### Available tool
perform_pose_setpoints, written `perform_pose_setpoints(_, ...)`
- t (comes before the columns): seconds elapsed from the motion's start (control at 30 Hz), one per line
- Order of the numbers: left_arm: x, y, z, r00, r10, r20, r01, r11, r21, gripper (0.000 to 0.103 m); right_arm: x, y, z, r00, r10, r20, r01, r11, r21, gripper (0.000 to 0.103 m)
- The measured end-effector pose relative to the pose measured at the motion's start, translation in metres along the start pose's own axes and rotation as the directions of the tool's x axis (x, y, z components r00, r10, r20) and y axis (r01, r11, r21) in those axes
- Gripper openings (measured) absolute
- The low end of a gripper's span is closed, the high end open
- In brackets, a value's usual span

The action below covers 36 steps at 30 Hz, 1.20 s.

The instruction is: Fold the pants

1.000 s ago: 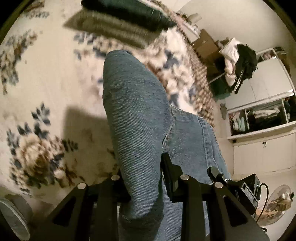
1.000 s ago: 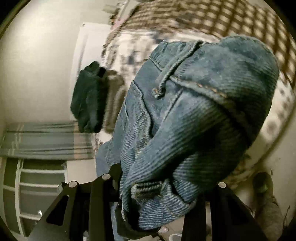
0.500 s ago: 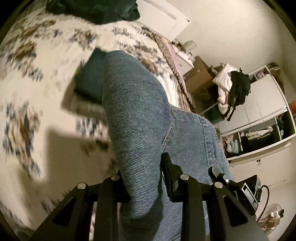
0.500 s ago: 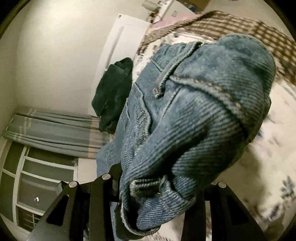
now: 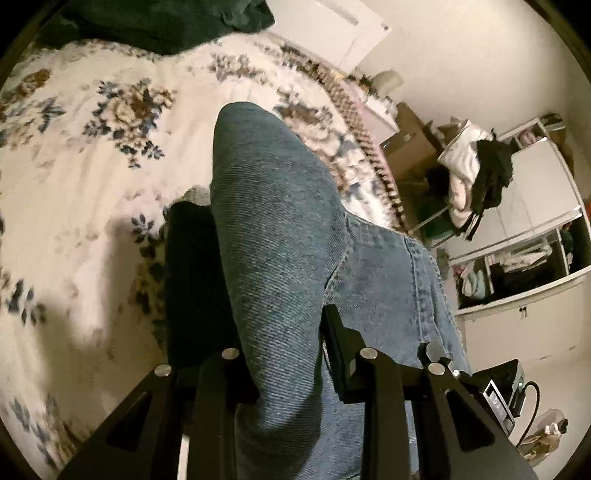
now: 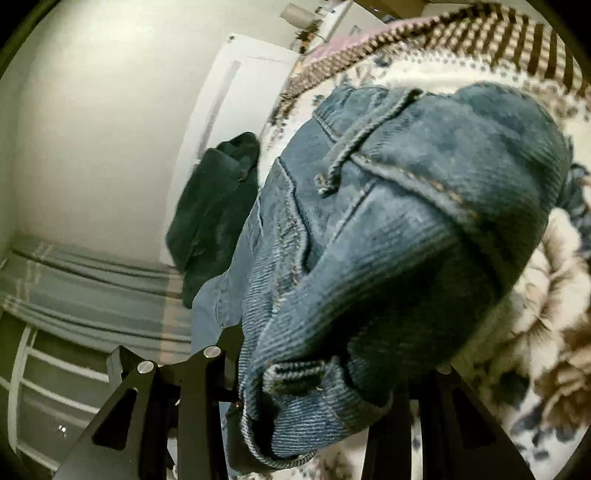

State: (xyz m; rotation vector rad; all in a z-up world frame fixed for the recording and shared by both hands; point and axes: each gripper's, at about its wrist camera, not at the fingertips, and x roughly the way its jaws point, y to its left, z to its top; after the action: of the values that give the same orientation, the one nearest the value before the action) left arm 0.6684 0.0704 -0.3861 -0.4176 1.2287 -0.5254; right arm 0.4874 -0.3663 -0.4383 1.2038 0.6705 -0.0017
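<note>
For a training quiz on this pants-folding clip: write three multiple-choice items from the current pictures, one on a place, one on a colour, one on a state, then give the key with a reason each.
1. Where does the dark green garment lie in the left wrist view?
A. on the floral bedspread, at its far end
B. in the wardrobe
C. on the floor

2. What colour are the jeans?
A. black
B. blue
C. white

3. What is the left gripper doing?
A. standing open and empty
B. shut on the jeans
C. shut on a pillow

Key:
1 A, it rests on the floral bedspread near the top of the picture.
2 B, the denim is blue in both views.
3 B, the denim fold runs up between its fingers, which press on it.
</note>
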Motion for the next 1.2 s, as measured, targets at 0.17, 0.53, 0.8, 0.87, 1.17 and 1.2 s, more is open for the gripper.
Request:
perform_pose_setpoints(0.17,0.035,0.039,-0.005,0.998,0.000,-0.056,-0.003,0.999,-0.052,0.026,0.038,-0.023,-0.001,0.997,-0.067,-0.027,0.066,0.998,-0.009,0.041)
perform_pose_setpoints(0.53,-0.010,0.021,-0.022,0.968,0.251,-0.021,-0.251,0.968,-0.017,0.069,0.016,-0.006,-0.013,0.960,-0.258,-0.104,0.247,0.963,-0.111,0.079)
perform_pose_setpoints(0.8,-0.051,-0.038,-0.063,0.908,0.417,0.049,-0.420,0.903,0.089,0.100,-0.064,0.064,-0.016,0.820,-0.570,0.055,0.536,0.729,-0.426,0.098)
perform_pose_setpoints(0.87,-0.063,-0.057,-0.074,0.891,0.447,0.076,-0.453,0.886,0.100,0.100,-0.088,0.085,-0.018,0.786,-0.607,0.118,0.580,0.658,-0.480,0.101)
perform_pose_setpoints(1.17,-0.137,-0.147,-0.123,0.825,0.523,0.214,-0.553,0.825,0.116,0.100,-0.186,0.169,-0.031,0.754,-0.603,0.260,0.618,0.520,-0.590,0.103)
perform_pose_setpoints(1.2,-0.145,-0.155,-0.128,0.818,0.528,0.230,-0.561,0.819,0.117,0.100,-0.199,0.178,-0.035,0.760,-0.593,0.267,0.613,0.515,-0.599,0.103)
